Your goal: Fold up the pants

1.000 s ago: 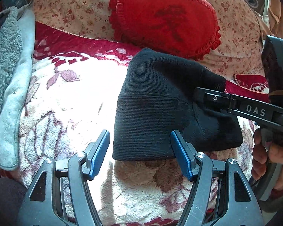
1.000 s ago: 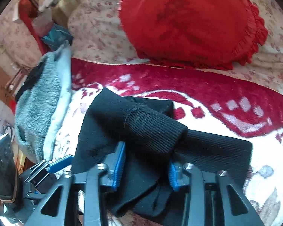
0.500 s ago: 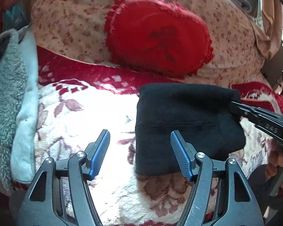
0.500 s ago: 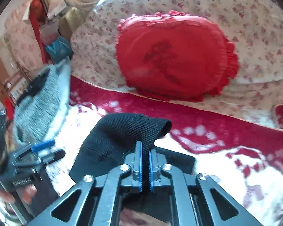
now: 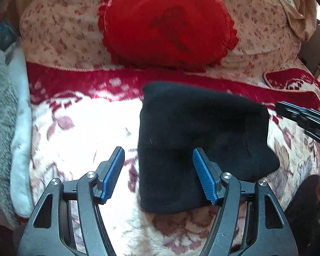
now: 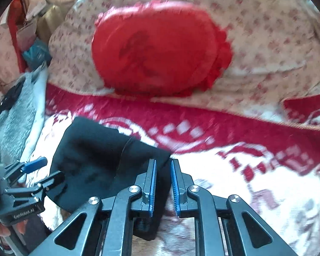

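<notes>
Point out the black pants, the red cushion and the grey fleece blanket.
black pants (image 5: 194,128): left wrist view, middle of the folded bundle.
red cushion (image 5: 166,23): left wrist view, centre of its face.
grey fleece blanket (image 5: 0,111): left wrist view, fuzzy surface at the left edge.

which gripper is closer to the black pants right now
Left. The left gripper hangs open over the near part of the folded black pants; the right gripper sits at their right edge, its jaws slightly parted around the cloth edge.

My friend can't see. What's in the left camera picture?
Folded black pants lie on a flowery red and white blanket. The left gripper hangs open over their near edge, and a red cushion sits behind.
</notes>
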`<state>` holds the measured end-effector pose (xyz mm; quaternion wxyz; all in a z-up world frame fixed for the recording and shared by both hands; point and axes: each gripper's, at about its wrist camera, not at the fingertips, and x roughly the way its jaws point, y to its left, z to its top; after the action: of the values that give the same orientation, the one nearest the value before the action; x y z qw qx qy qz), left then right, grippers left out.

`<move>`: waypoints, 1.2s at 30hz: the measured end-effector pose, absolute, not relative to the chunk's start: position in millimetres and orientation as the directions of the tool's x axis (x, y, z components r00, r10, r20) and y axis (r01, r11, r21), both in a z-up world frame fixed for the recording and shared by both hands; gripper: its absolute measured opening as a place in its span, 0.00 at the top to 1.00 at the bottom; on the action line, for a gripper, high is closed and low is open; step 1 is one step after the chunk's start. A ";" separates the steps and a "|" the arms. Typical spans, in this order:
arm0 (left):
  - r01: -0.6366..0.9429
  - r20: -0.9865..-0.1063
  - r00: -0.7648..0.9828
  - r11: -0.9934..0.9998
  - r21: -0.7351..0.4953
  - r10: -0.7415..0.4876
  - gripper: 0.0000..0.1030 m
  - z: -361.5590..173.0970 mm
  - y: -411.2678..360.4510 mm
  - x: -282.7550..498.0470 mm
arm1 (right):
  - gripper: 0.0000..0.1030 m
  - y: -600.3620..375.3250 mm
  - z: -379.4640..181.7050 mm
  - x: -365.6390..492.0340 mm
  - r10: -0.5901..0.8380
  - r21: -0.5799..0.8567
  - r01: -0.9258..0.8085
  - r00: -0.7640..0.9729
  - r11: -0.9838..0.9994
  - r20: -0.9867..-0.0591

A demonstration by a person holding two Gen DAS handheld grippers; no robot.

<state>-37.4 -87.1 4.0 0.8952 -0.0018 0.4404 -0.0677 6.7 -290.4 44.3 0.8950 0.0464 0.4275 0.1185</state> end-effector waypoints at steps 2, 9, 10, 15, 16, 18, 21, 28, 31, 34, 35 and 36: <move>0.112 -0.790 0.603 0.992 -0.054 -0.111 0.35 5.4 -88.7 -28.7 | 0.88 -287.6 56.7 0.8 0.300 0.223 -0.201 0.619 0.954 -0.726; 0.095 -0.819 0.566 0.995 -0.042 -0.089 0.35 -16.8 -96.6 -5.2 | 0.88 -248.3 30.2 14.7 0.339 0.223 -0.267 0.557 0.937 -0.758; 0.094 -0.823 0.561 0.995 -0.045 -0.091 0.35 -20.5 -97.5 -1.8 | 0.88 -246.3 23.6 19.5 0.328 0.216 -0.260 0.549 0.941 -0.768; 0.069 -0.819 0.568 0.996 -0.049 -0.080 0.22 -25.7 -100.1 13.2 | 0.88 -244.6 -8.0 46.6 0.305 0.212 -0.230 0.527 0.950 -0.793; 0.063 -0.819 0.568 0.996 -0.055 -0.081 0.21 -26.7 -99.5 16.0 | 0.88 -245.3 -8.3 49.9 0.303 0.211 -0.229 0.527 0.950 -0.794; 0.053 -0.820 0.566 0.996 -0.072 -0.089 0.21 -26.4 -98.1 19.3 | 0.88 -246.1 -9.9 59.9 0.302 0.212 -0.227 0.522 0.951 -0.797; 0.053 -0.823 0.561 0.996 -0.068 -0.086 0.21 -24.2 -98.3 18.6 | 0.88 -247.2 -6.6 65.8 0.310 0.221 -0.230 0.501 0.948 -0.808; 0.057 -0.820 0.566 0.996 -0.071 -0.091 0.21 -12.8 -91.0 -2.3 | 0.88 -252.6 21.8 25.9 0.344 0.241 -0.259 0.512 0.935 -0.787; 0.051 -0.816 0.569 0.995 -0.090 -0.103 0.21 -11.3 -81.6 -18.7 | 0.88 -246.5 23.3 2.1 0.358 0.233 -0.299 0.490 0.925 -0.795; 0.047 -0.827 0.547 0.991 -0.127 -0.131 0.21 -22.6 -76.0 -30.5 | 0.87 -243.8 9.6 -18.6 0.345 0.218 -0.306 0.463 0.927 -0.816; 0.057 -0.837 0.526 0.988 -0.141 -0.150 0.21 -30.3 -76.1 -32.3 | 0.87 -243.6 1.4 -22.3 0.341 0.214 -0.307 0.458 0.927 -0.821; 0.056 -0.840 0.518 0.986 -0.156 -0.163 0.21 -33.4 -75.5 -34.4 | 0.87 -244.7 -3.6 -23.8 0.344 0.218 -0.306 0.456 0.927 -0.821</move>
<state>-34.4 -75.5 -33.4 0.8695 -0.0545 0.4868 -0.0630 -23.8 -244.7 -3.6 0.8529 0.0196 0.4857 0.1904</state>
